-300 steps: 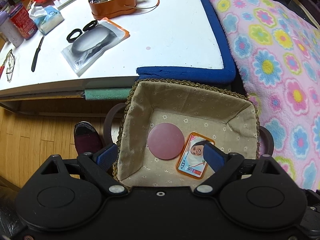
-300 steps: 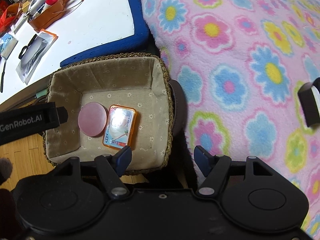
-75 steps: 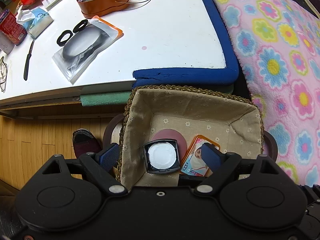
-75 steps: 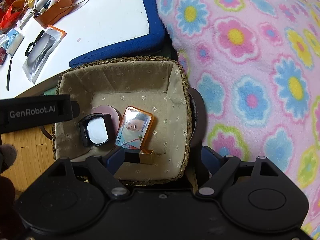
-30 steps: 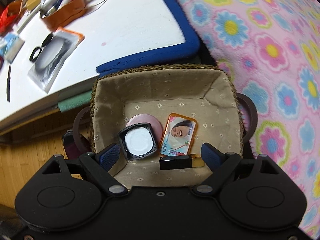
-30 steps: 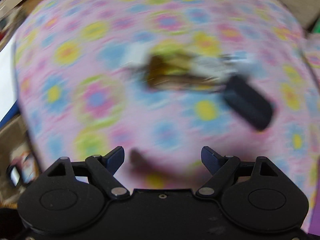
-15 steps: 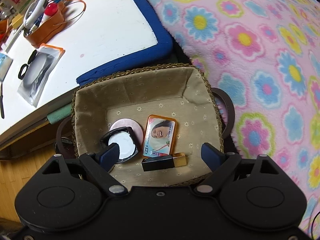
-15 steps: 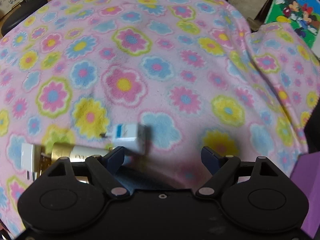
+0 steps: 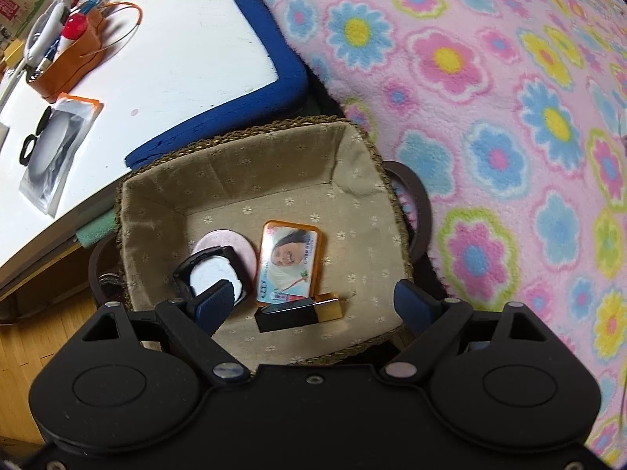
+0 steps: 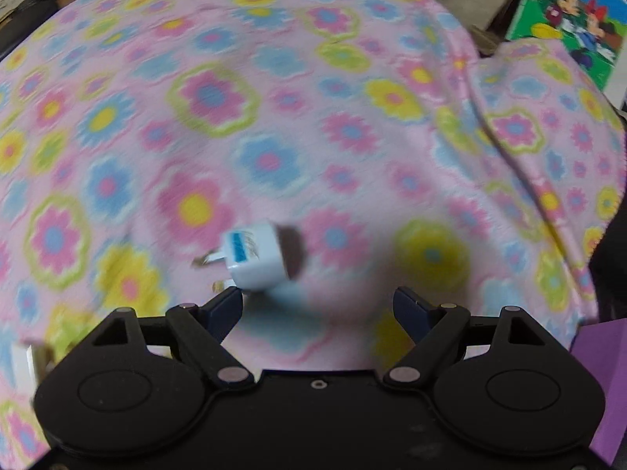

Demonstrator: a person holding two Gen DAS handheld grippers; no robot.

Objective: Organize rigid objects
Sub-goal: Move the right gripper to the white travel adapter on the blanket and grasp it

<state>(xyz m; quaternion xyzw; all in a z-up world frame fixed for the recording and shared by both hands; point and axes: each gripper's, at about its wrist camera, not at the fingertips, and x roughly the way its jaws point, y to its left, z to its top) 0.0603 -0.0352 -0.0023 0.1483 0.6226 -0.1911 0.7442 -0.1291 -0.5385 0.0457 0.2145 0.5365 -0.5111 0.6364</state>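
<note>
A pink flowered blanket (image 10: 352,125) covered the bed and filled the right wrist view, which was blurred. Beside the bed stood the white desk (image 9: 164,51) with its blue padded edge, and between desk and bed sat the lined wicker basket (image 9: 164,203).

Four things already lay in the basket: a round pink compact (image 9: 239,243), a black square case (image 9: 211,274) with a white centre overlapping it, an orange-rimmed card tin (image 9: 288,260) just beside them, and a black-and-gold lipstick (image 9: 299,313) touching the tin's near end.

The left gripper (image 9: 309,305) hovered over the near side of the basket, its jaws spread wide and holding nothing.

The right gripper (image 10: 317,307) was likewise spread and empty, low over the blanket. A white plug adapter (image 10: 258,262) lay on the blanket just ahead of it and off to its left, almost touching the left fingertip (image 10: 227,307). Its long axis ran roughly across the view, prongs pointing left, so it lay crosswise to the fingers rather than between them. The right gripper was plainly the nearer one; it would probably need to shift left to centre the adapter before closing.
</note>
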